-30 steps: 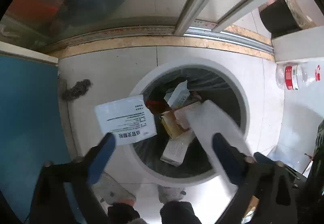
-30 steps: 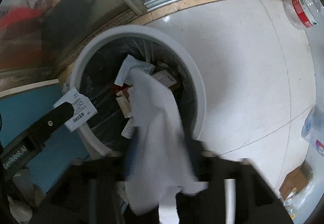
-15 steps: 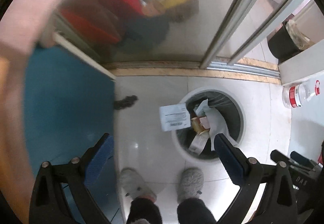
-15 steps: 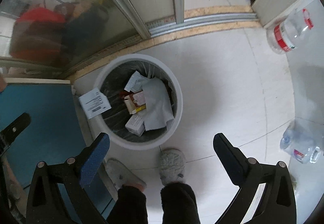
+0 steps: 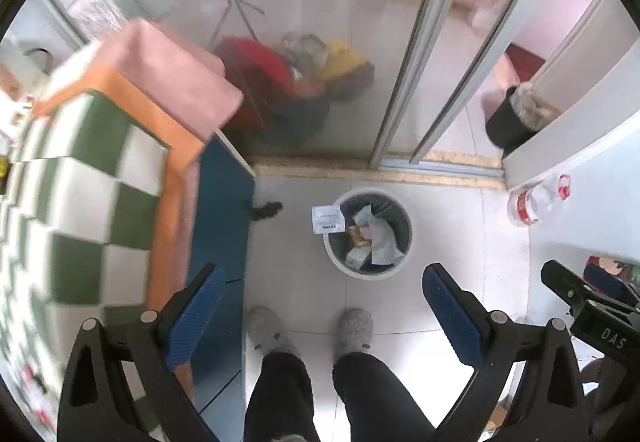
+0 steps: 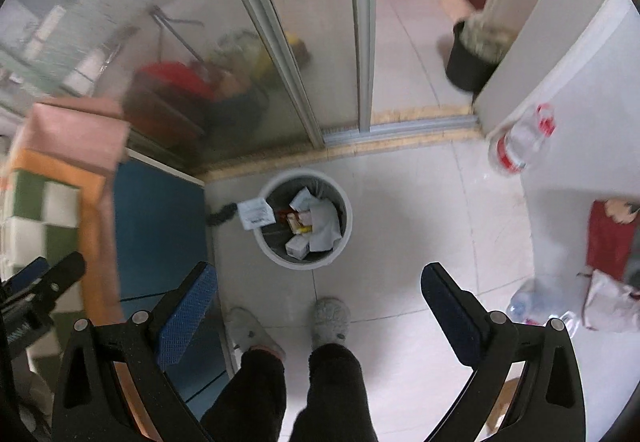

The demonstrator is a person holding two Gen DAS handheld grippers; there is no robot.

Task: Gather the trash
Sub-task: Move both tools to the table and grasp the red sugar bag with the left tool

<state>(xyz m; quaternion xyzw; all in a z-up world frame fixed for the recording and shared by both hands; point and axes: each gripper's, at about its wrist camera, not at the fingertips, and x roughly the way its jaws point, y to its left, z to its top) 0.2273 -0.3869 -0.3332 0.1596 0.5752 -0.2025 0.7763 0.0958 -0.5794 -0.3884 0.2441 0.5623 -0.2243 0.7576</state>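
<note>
A round white trash bin [image 5: 368, 271] with a dark liner stands on the tiled floor; it also shows in the right wrist view [image 6: 347, 220]. It holds small boxes, paper and a white cloth [image 5: 385, 242], which shows in the right wrist view too [image 6: 326, 223]. A white printed sheet [image 5: 328, 219] hangs on the bin's left rim [image 6: 256, 213]. My left gripper [image 5: 320, 312] is open and empty, high above the bin. My right gripper [image 6: 318, 312] is open and empty, also high above it.
A blue cabinet side [image 5: 222, 226] under a checked cloth [image 5: 80, 178] stands left. Sliding glass doors [image 5: 304, 42] are behind the bin. A clear bottle [image 5: 536, 200] lies right, a black bin [image 5: 508, 122] beyond. Dark debris [image 5: 266, 209] lies on the floor. The person's slippers [image 5: 354, 326] are below.
The right gripper let go of the white cloth, which now lies in the bin. Both grippers have risen far above the bin, and the checked cloth has come into view.
</note>
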